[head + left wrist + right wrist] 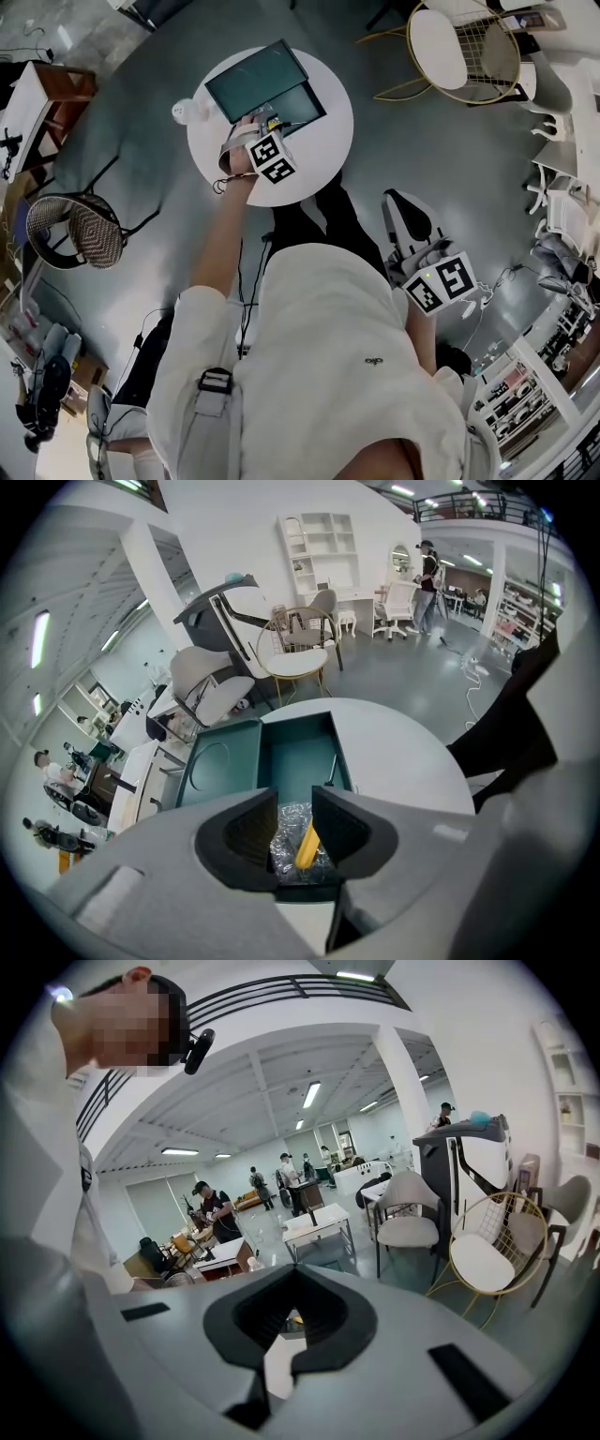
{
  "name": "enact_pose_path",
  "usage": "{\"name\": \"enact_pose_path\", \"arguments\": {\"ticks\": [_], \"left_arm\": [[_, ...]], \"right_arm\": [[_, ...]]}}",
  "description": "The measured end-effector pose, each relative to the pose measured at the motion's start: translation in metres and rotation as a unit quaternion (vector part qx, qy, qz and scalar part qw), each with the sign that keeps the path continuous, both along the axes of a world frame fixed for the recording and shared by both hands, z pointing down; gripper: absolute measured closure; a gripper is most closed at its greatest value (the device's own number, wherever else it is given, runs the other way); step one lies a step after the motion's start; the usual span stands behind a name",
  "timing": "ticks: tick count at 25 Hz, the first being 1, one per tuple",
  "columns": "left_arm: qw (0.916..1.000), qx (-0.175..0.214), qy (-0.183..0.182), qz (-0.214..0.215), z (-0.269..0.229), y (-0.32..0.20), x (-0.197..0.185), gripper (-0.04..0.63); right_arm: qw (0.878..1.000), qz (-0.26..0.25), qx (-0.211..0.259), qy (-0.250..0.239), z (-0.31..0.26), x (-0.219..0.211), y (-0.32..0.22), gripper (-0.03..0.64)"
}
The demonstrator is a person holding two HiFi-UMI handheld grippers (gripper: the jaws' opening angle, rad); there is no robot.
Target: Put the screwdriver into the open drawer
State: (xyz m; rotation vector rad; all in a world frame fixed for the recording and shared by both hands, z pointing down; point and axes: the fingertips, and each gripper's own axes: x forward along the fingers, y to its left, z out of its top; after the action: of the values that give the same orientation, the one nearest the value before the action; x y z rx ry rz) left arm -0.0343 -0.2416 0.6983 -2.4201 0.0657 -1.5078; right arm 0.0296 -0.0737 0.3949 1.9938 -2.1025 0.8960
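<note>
Yellow screwdriver handle [307,846] lies low-centre between my left gripper's [294,803] spread jaws. I'd centre on it, squeeze firmly, then lift toward the drawer [295,761] above. My right gripper [295,1274] is pressed together and empty.

A round white desk [323,141] stands on a grey floor [150,103], with a small pale lump, perhaps a crumpled bag [187,111], at its left rim. Well apart from it are a gold wire chair [464,42] with a white seat at the upper right, a woven bucket chair [75,230] and a wooden-framed table [61,84] at the left, and white shelving [525,398] at the lower right. The left gripper view shows a tall white bookcase [319,550] on the far wall and a person [429,569] standing nearby, and the right gripper view shows several people [211,1208] among distant tables.
</note>
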Motion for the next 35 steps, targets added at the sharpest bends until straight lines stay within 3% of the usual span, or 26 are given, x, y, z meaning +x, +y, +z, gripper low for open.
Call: {"name": "enact_pose_path", "arguments": {"ticks": [10, 17, 25, 29, 33, 35], "left_arm": [[0.9973, 0.032, 0.063, -0.022, -0.075, 0.002, -0.011, 0.499], [0.9906, 0.054, 0.116, -0.048, -0.125, 0.009, -0.022, 0.555], [0.9852, 0.072, 0.131, -0.084, -0.139, 0.006, -0.052, 0.583], [0.9796, 0.066, 0.153, -0.112, -0.153, 0.012, -0.059, 0.584], [0.9681, 0.042, 0.197, -0.149, -0.177, 0.020, -0.073, 0.584], [0.9657, 0.054, 0.203, -0.152, -0.189, 0.029, -0.077, 0.584]], "right_arm": [[0.998, -0.031, 0.047, 0.003, -0.017, -0.012, -0.018, 0.611], [0.996, -0.053, 0.075, 0.005, -0.026, -0.022, -0.031, 0.611], [0.992, -0.095, 0.086, 0.006, -0.028, -0.041, -0.049, 0.611], [0.990, -0.115, 0.087, 0.006, -0.028, -0.045, -0.054, 0.611], [0.987, -0.133, 0.088, 0.006, -0.031, -0.055, -0.057, 0.611], [0.984, -0.149, 0.093, 0.004, -0.031, -0.060, -0.056, 0.611]]}}
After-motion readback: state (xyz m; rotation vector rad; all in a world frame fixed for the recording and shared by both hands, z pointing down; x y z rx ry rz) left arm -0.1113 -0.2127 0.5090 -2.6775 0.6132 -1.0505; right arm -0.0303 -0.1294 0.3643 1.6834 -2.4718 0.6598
